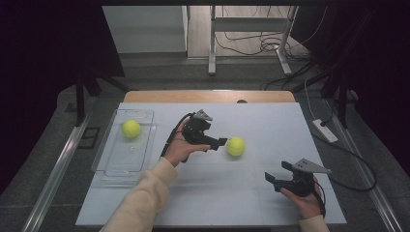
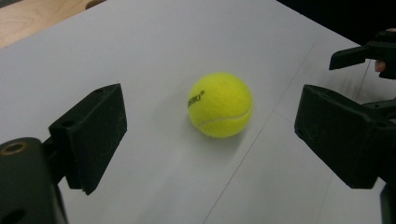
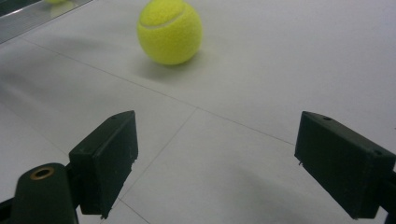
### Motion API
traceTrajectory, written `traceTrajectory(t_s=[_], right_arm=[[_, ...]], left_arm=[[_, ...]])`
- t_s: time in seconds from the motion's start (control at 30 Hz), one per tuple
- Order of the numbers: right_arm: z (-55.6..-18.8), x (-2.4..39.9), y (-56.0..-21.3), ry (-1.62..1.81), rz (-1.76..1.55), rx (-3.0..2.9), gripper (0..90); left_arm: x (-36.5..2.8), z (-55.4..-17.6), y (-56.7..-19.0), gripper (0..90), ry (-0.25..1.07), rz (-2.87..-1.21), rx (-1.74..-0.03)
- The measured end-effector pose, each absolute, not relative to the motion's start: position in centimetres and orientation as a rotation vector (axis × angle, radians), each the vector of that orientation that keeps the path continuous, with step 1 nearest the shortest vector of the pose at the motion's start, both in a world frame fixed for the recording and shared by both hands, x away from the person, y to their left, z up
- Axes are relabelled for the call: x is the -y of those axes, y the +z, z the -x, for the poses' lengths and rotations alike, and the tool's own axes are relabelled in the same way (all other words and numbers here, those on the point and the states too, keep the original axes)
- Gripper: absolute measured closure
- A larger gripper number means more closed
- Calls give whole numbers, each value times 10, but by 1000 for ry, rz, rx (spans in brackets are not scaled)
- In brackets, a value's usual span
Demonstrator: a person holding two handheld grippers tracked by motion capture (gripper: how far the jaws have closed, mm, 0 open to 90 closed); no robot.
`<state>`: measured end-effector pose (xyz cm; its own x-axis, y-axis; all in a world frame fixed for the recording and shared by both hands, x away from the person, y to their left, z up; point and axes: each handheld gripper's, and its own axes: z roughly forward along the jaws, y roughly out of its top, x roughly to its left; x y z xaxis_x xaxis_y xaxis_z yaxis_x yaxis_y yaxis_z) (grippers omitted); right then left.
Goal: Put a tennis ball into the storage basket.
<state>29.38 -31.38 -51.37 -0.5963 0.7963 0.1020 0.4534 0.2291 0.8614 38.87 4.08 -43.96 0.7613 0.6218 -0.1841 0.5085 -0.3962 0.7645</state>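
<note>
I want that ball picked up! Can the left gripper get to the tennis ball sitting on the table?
Probably yes. The left gripper stands open right beside the tennis ball, and the white table between them looks bare, so nothing blocks it.

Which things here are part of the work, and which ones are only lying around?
Part of the work:
- tennis ball on the table
- left gripper, jaws open toward it
- clear tray
- ball in the tray

Lying around:
- power strip
- floor cables
- right gripper, open, apart
</note>
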Motion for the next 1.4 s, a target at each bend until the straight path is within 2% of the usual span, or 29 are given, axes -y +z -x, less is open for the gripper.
traceTrajectory(t_s=[0.67, 1.4], right_arm=[[-293, 313, -515, 1307, -1155, -2157, 133], [-293, 313, -515, 1303, -1151, -2161, 133]], left_arm=[[-15, -399, -452, 103, 127, -2108, -838], [-4, -405, -460, 103, 106, -2125, -847]])
